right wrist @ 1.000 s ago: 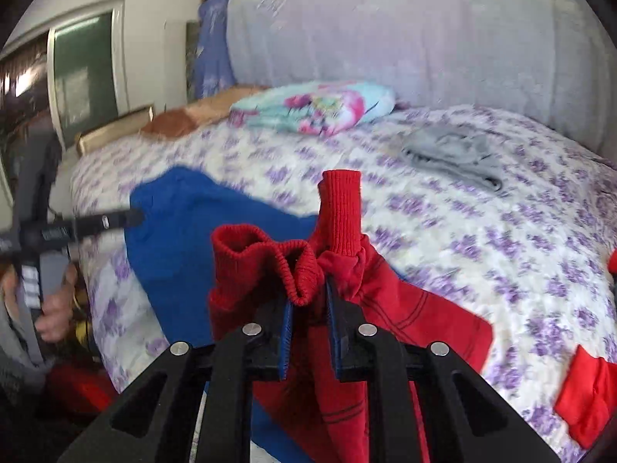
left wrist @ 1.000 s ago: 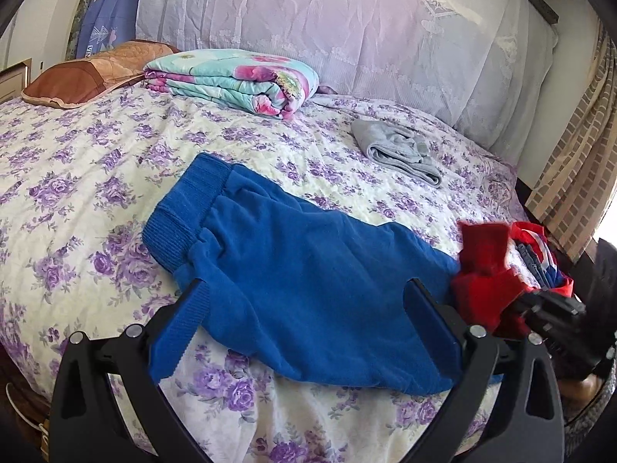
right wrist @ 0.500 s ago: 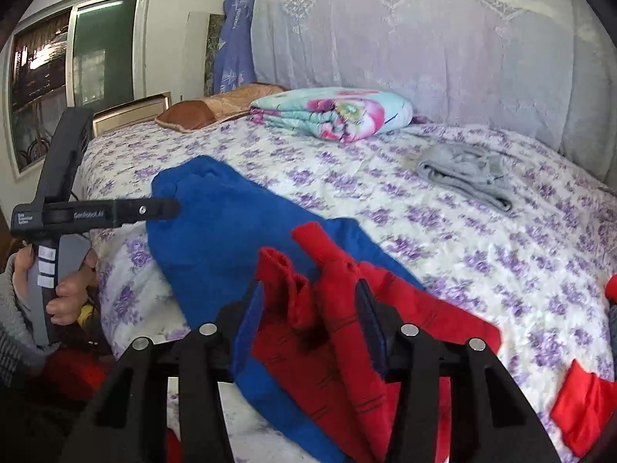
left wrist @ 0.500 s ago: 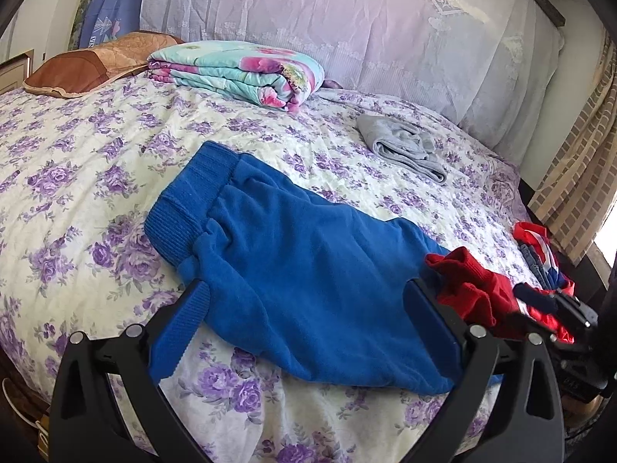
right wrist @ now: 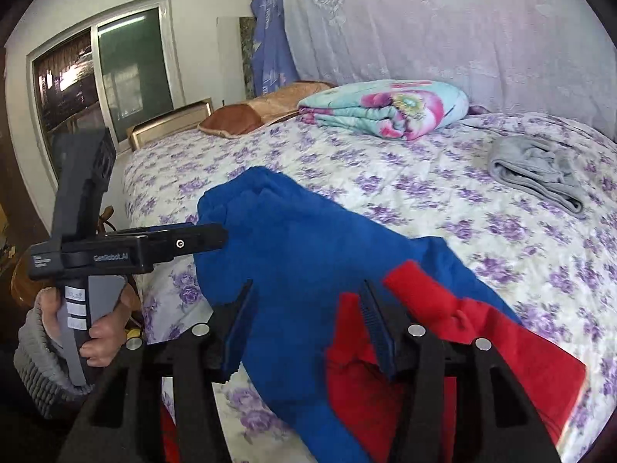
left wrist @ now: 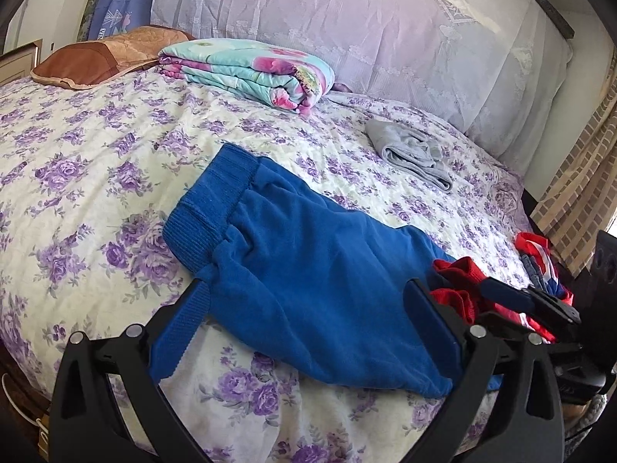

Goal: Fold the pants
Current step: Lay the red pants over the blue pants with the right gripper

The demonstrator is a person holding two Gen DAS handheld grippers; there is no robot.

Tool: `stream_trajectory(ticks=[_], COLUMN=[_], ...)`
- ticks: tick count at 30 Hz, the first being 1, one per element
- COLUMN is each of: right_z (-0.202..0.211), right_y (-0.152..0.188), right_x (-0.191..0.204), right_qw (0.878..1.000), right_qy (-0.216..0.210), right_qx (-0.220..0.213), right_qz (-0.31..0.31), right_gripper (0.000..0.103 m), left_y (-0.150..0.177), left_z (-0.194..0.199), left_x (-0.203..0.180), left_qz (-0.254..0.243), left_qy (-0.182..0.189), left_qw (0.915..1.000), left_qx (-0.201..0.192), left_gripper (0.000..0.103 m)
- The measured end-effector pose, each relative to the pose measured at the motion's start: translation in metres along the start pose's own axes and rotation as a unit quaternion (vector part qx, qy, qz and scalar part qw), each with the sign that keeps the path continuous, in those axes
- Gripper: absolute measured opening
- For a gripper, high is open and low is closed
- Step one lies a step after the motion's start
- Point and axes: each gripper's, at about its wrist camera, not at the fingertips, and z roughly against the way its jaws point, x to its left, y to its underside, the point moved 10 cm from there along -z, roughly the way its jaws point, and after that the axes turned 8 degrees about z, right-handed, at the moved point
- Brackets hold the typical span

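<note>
Only legible text was "GenRobot.AI", printed in pale letters on the side of the left gripper (right wrist: 185,241) at the scene's left. A smaller label further left on its body was too blurred to read.

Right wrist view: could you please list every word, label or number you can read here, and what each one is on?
"GenRobot.AI": side of the left gripper.
Small white print to its left on that body: too small to read.
White handle labels: faint, unreadable.
Blue hanging cloth: pale marks, unreadable.
</note>
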Motion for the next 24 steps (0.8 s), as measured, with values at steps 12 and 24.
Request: stream_trajectory(ticks=[12,24], right_z=[-0.057,0.044], right_y=[0.013,0.057], right_x=[-0.008,-0.04], right_qw=[0.999,0.995], right_qy=[-0.003,0.087], right_qx=[0.049,0.052], right_qz=[-0.015,-0.013], right_gripper=[0.06,0.068], left_y=[0.009,0.009], left_z=[-0.009,-0.01], left_x=[-0.004,-0.001], left_qz=[-0.007,0.0], left_qy=[-0.002,0.001], left_qw=[0.9998,0.9998], left_qx=[0.016,0.018], left_gripper=[0.098,0.098])
